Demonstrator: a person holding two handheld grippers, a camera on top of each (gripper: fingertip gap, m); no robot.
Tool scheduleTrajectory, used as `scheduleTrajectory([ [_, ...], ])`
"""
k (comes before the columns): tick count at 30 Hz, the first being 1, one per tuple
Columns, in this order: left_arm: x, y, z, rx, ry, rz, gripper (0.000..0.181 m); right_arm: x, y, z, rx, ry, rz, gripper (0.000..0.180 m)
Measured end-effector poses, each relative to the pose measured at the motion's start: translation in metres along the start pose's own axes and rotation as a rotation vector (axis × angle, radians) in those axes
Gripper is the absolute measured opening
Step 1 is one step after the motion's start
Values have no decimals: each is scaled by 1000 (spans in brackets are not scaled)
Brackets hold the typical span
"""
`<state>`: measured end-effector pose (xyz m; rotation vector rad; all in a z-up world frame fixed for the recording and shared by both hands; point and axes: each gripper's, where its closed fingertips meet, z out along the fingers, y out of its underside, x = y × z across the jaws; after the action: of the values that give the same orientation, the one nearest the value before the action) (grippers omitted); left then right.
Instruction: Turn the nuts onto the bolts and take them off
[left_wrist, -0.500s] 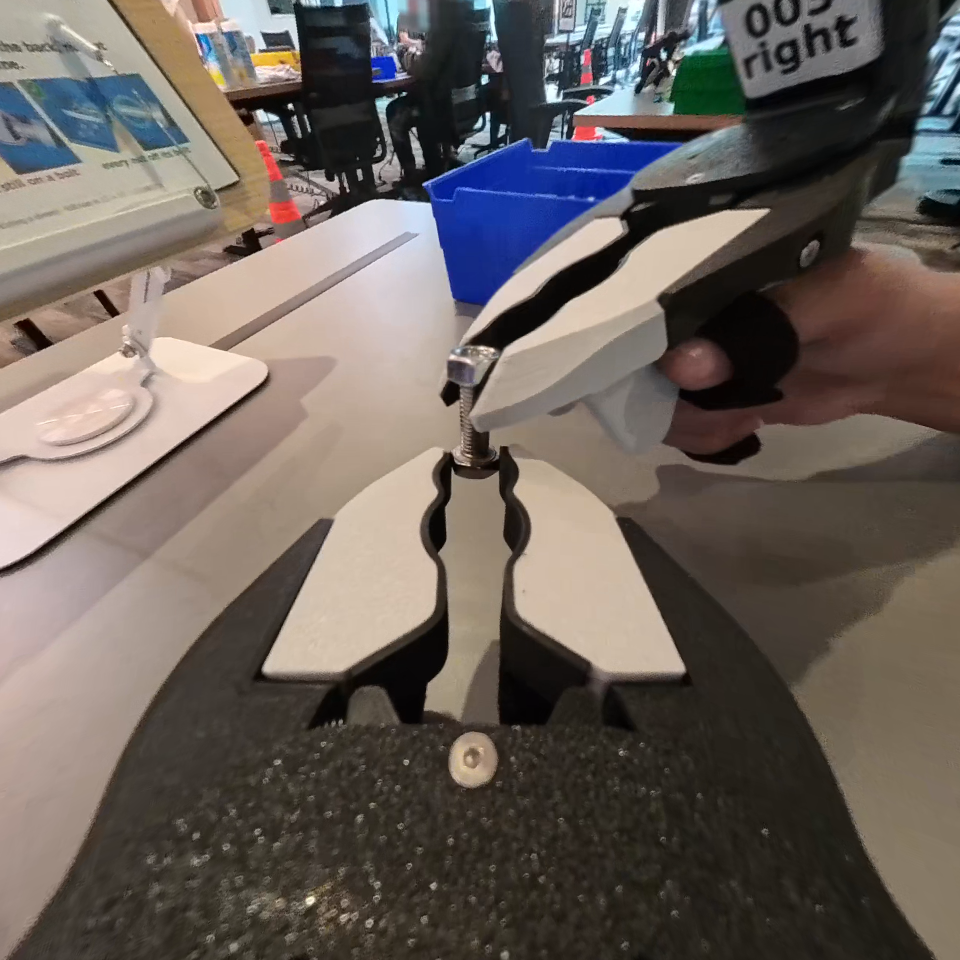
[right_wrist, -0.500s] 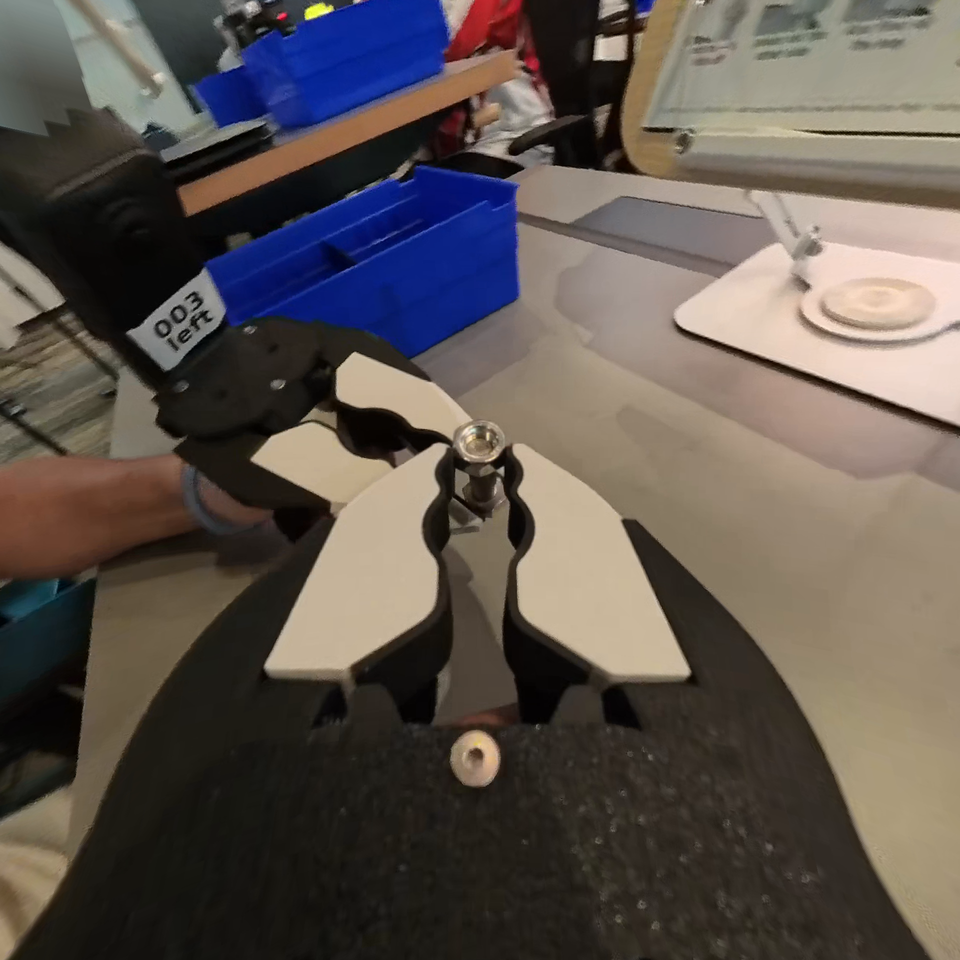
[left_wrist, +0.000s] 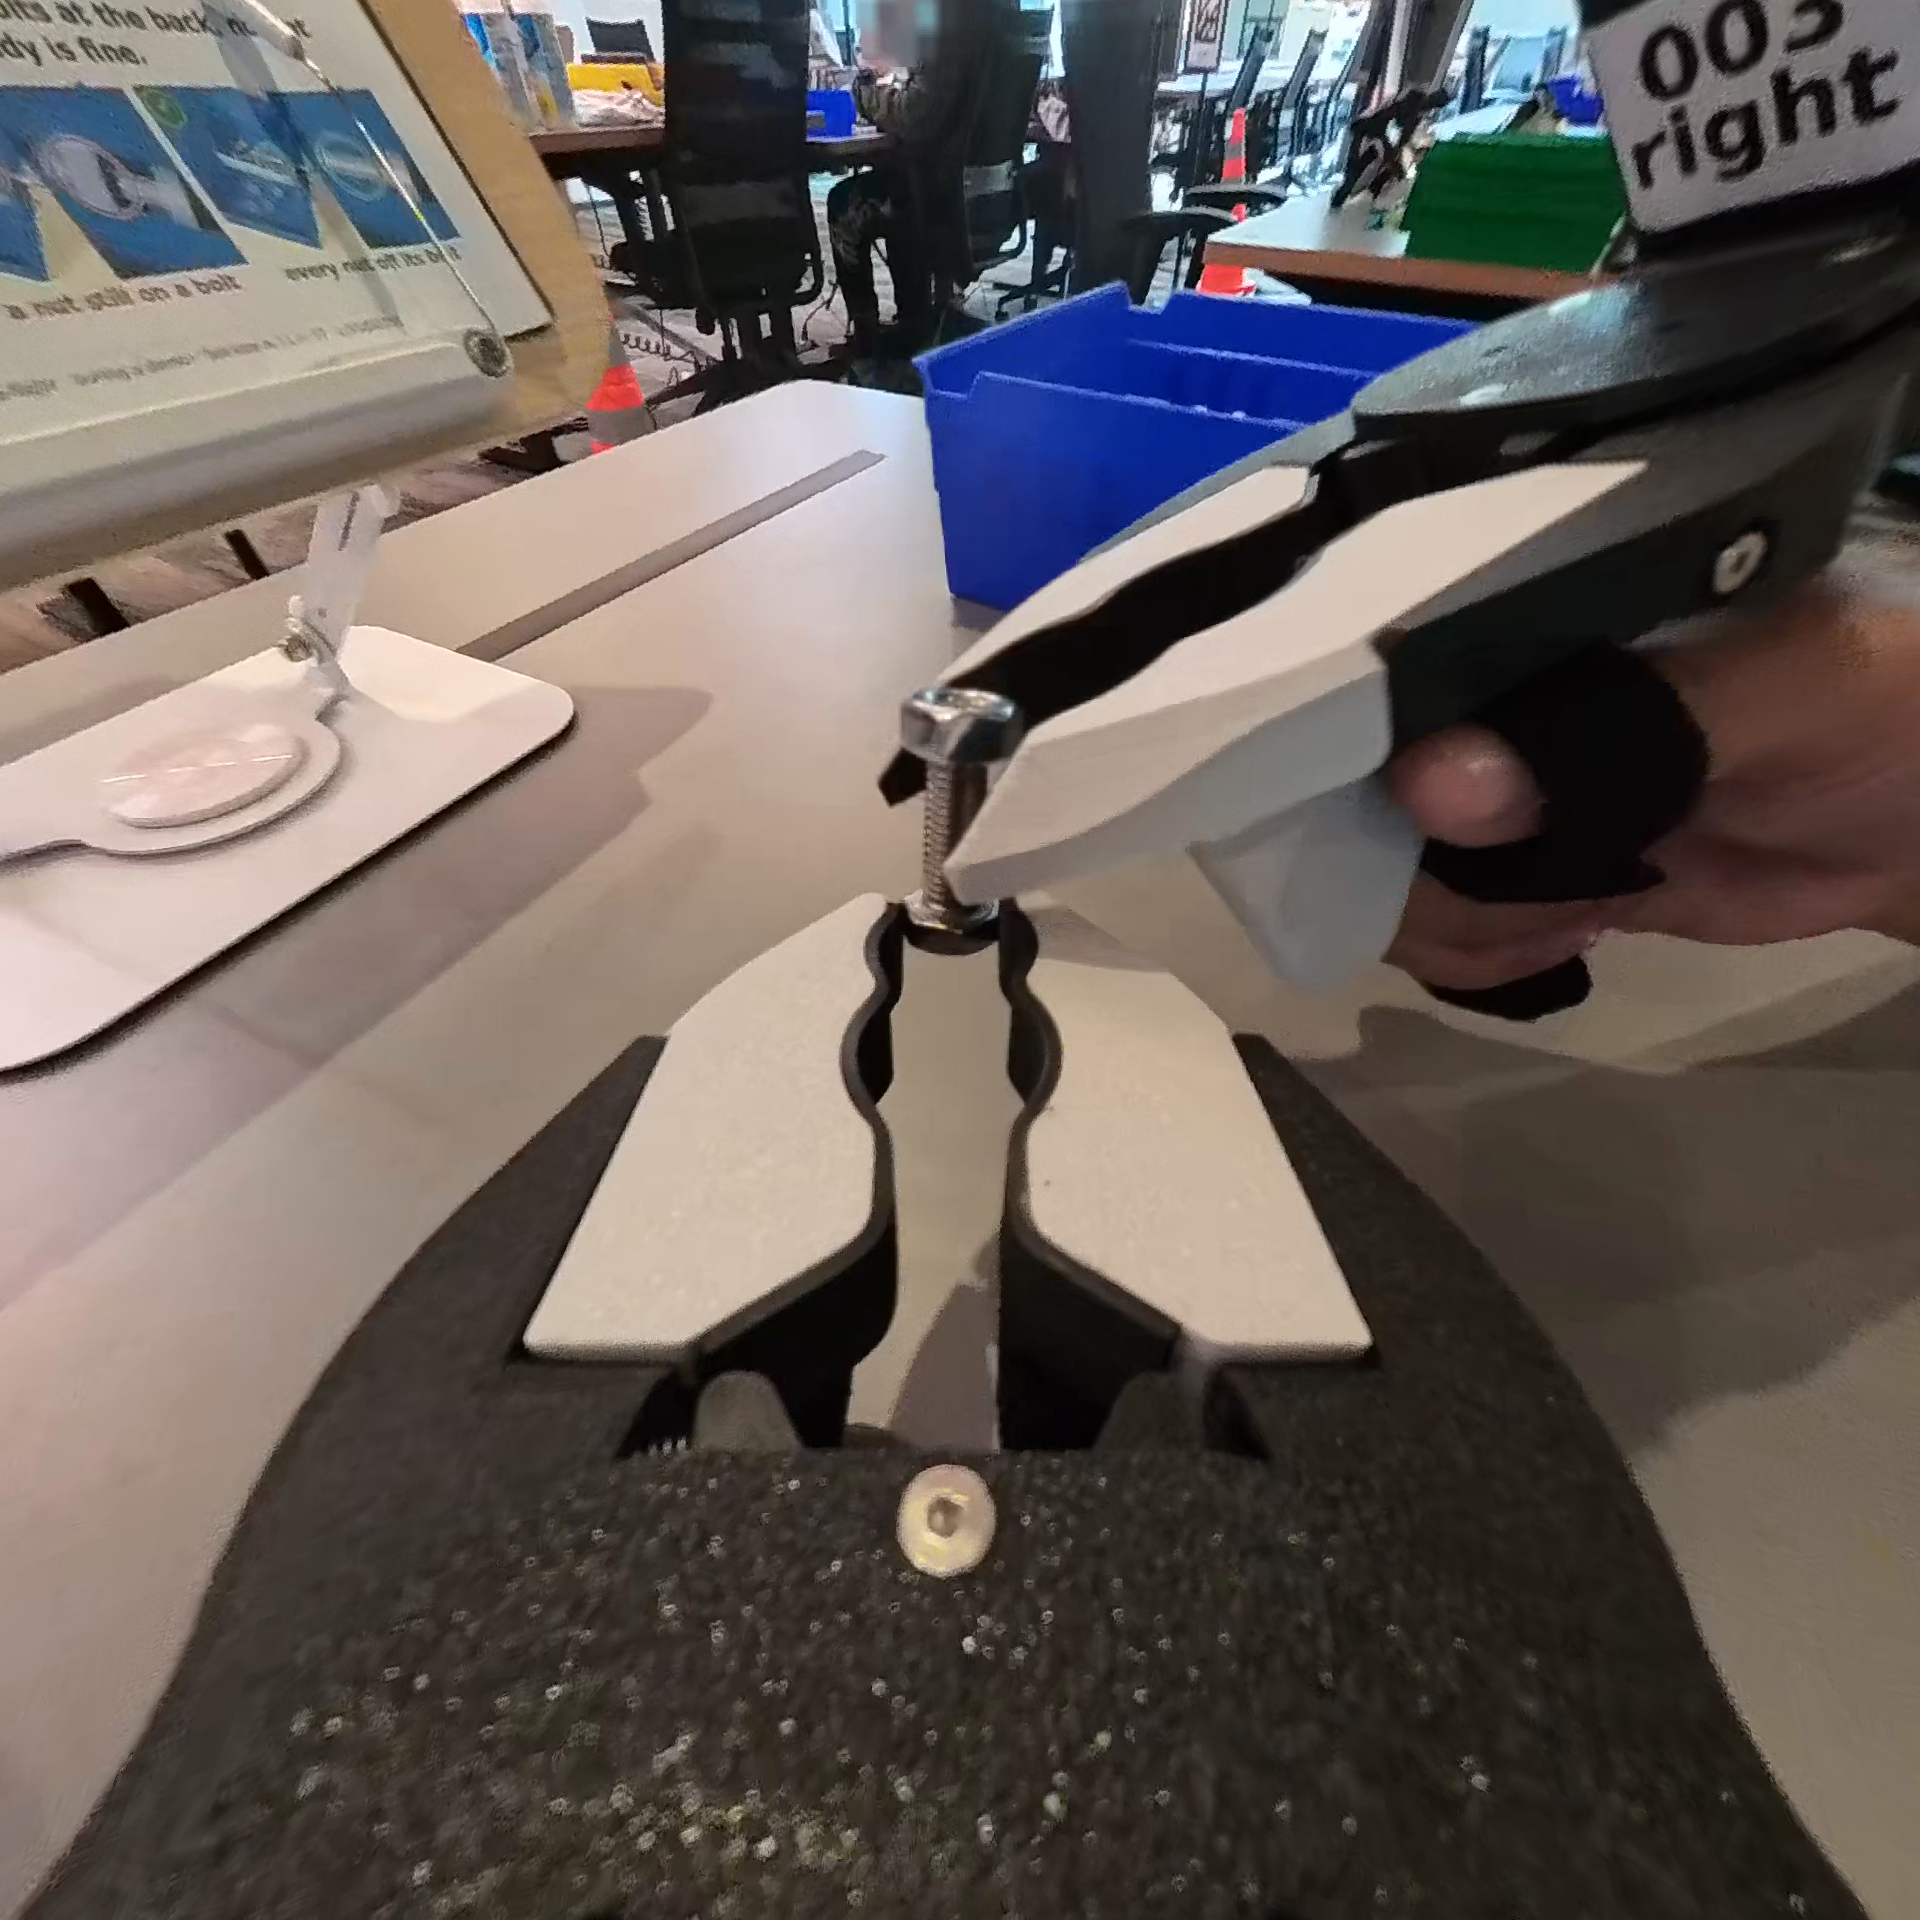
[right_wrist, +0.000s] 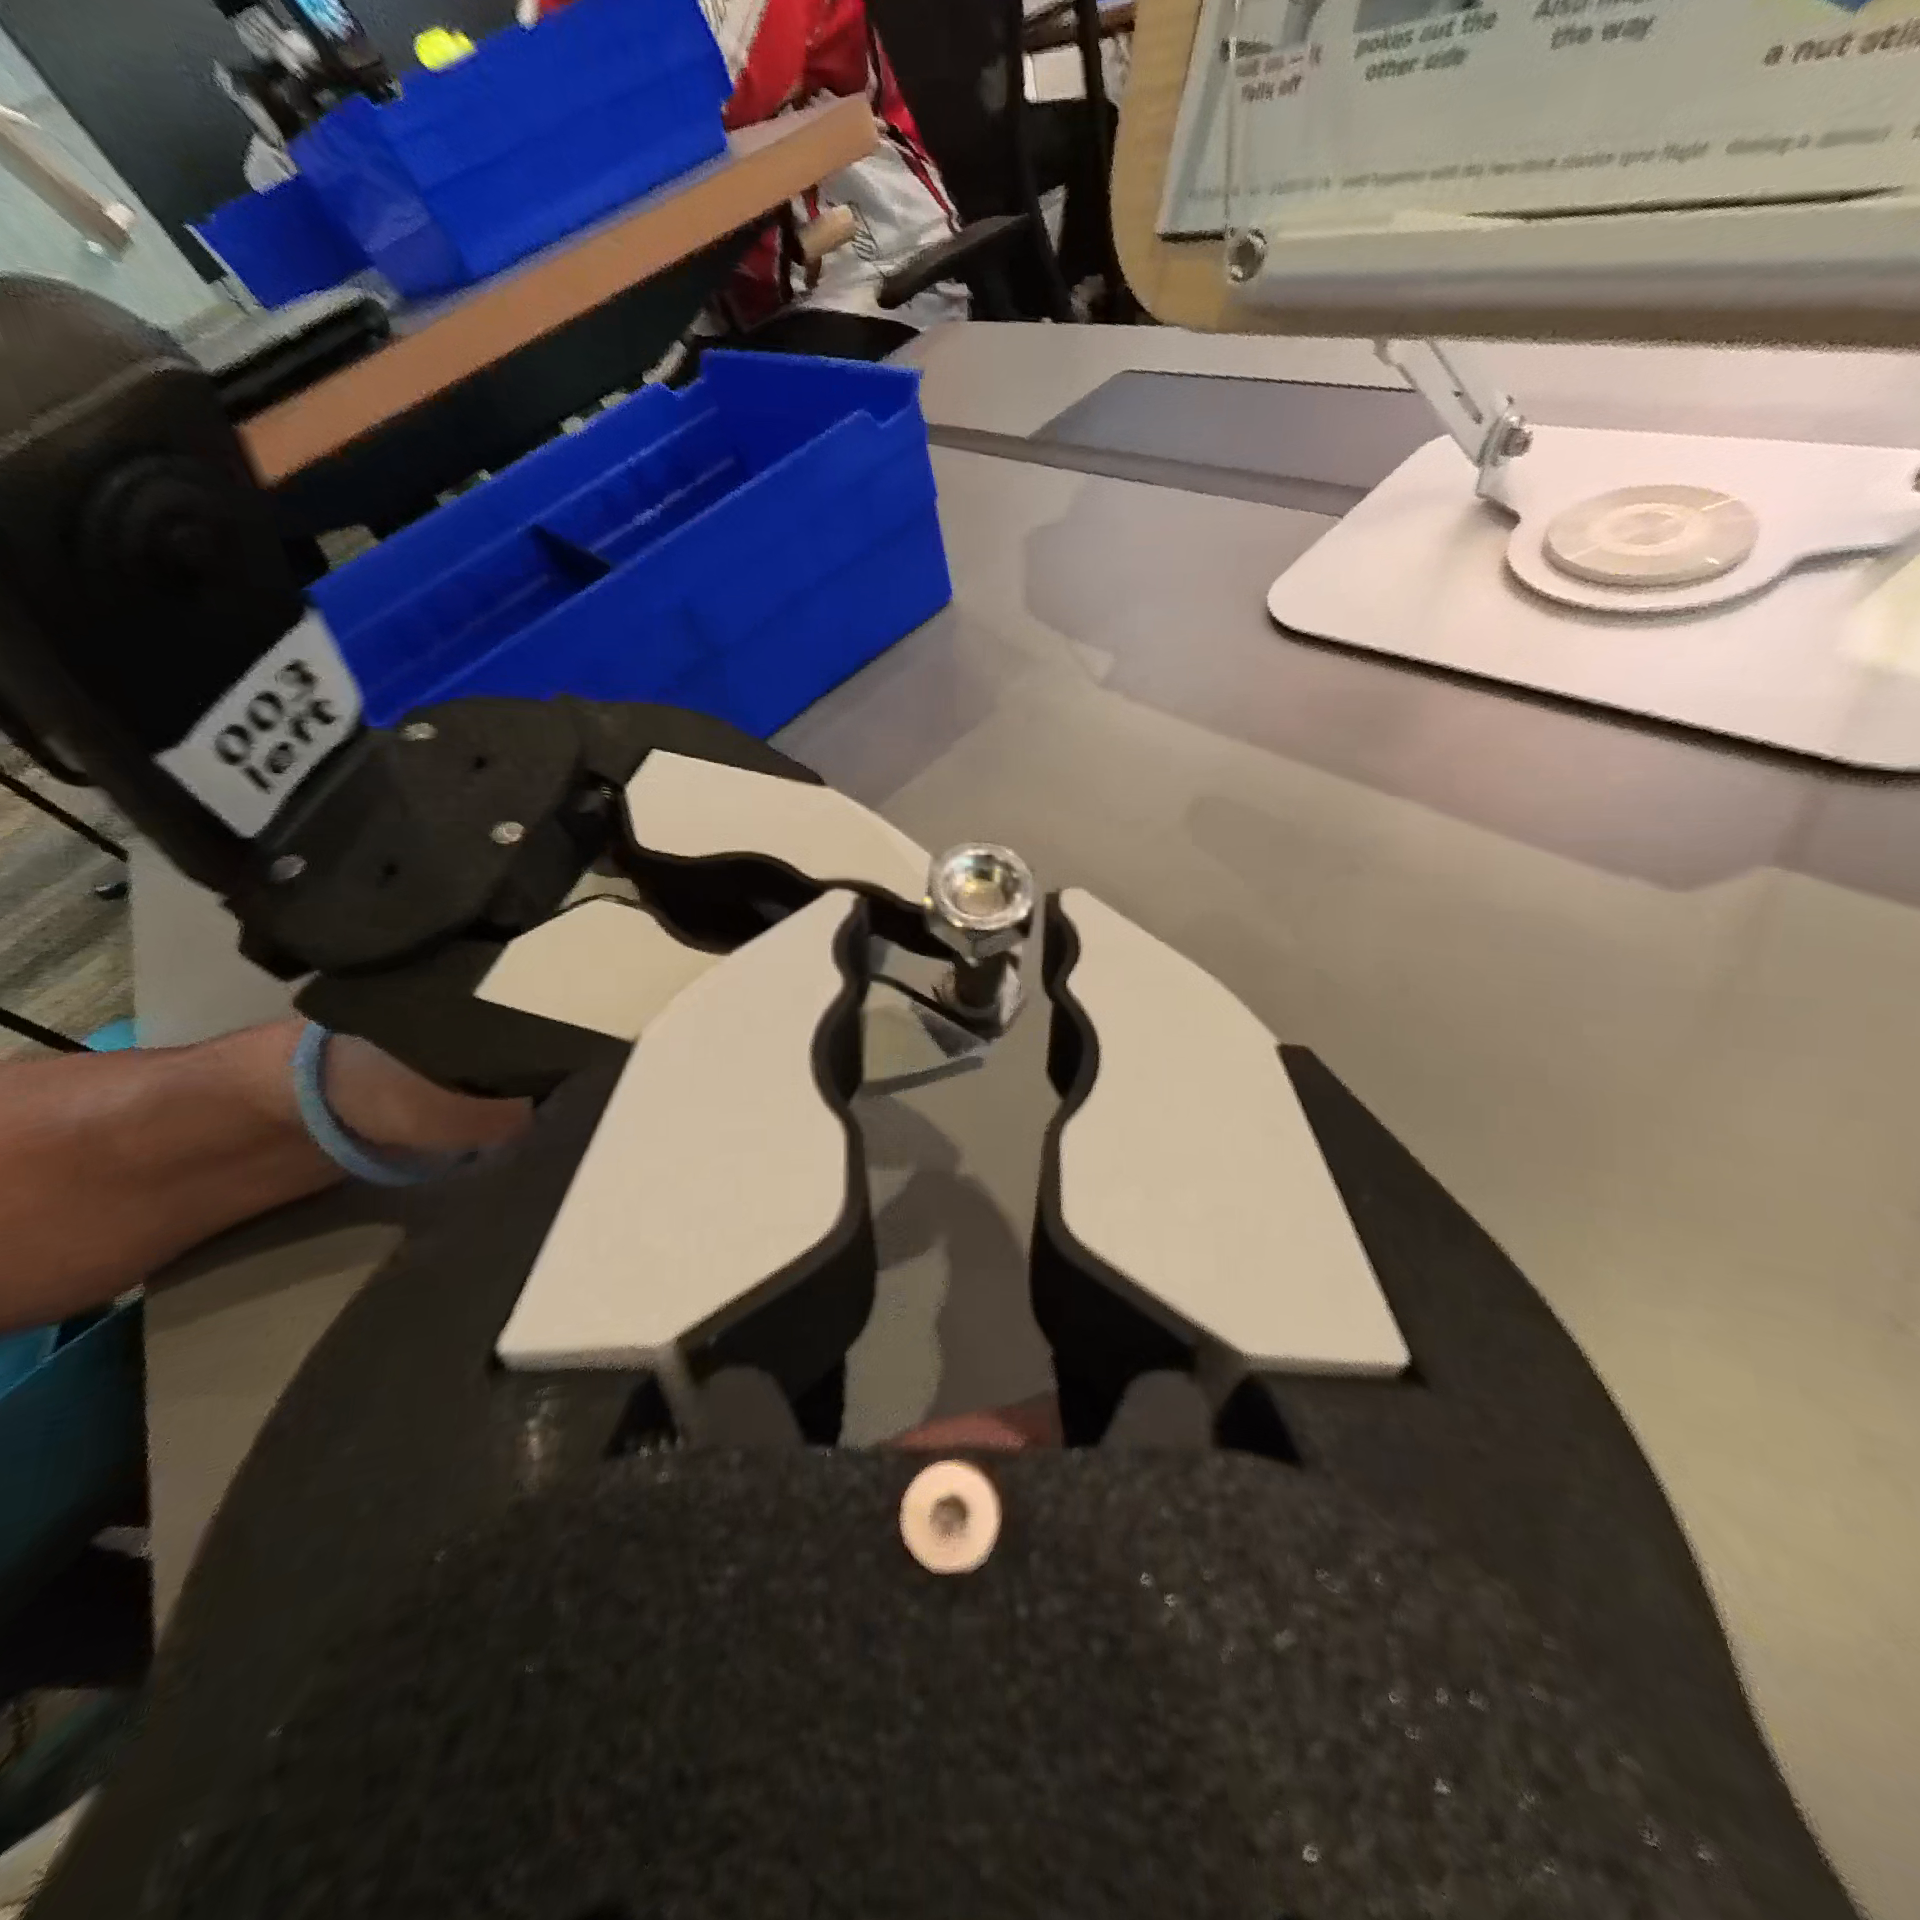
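A silver bolt stands upright above the grey table, head up. My left gripper is shut on the nut at the bolt's lower end. My right gripper comes in from the right, its jaws around the bolt head. In the right wrist view the right gripper is slightly open, with small gaps between its fingers and the bolt head. The nut shows below the head. The left gripper's fingers reach in from the left, their tips hidden.
A blue divided bin stands on the table behind the bolt; it also shows in the right wrist view. A white stand base carrying a tilted instruction board sits to the left. Chairs and desks fill the background. Both grippers' tips are close together, under 4 cm apart.
My right gripper's jaws have spread a little off the bolt head. The left gripper still holds the nut in the same place.
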<state>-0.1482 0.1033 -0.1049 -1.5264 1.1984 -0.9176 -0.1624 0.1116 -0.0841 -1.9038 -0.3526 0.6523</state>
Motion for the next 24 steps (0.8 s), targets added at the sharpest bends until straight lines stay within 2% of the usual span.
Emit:
scheduleTrajectory([
  [5, 0, -4, -3, 42, 71, -103, 17, -7, -10, -3, 74, -53, -31, 44],
  [8, 4, -13, -9, 107, 167, -171, 17, -8, -25, -12, 192, -93, -101, 54],
  [12, 12, -21, -19, 159, 326, -249, 17, -21, -41, -31, 329, -283, -229, 57],
  [13, 13, -23, -21, 176, 349, -259, 17, -27, -41, -35, 328, -371, -218, 55],
  [15, 20, -26, -26, 188, 425, -269, 17, -33, -39, -40, 299, -493, -155, 62],
  [20, 33, -29, -32, 204, 510, -247, 17, -42, -32, -41, 274, -641, -101, 77],
  [24, 44, -26, -31, 182, 548, -230, 17, -62, -26, -41, 249, -724, -114, 79],
])
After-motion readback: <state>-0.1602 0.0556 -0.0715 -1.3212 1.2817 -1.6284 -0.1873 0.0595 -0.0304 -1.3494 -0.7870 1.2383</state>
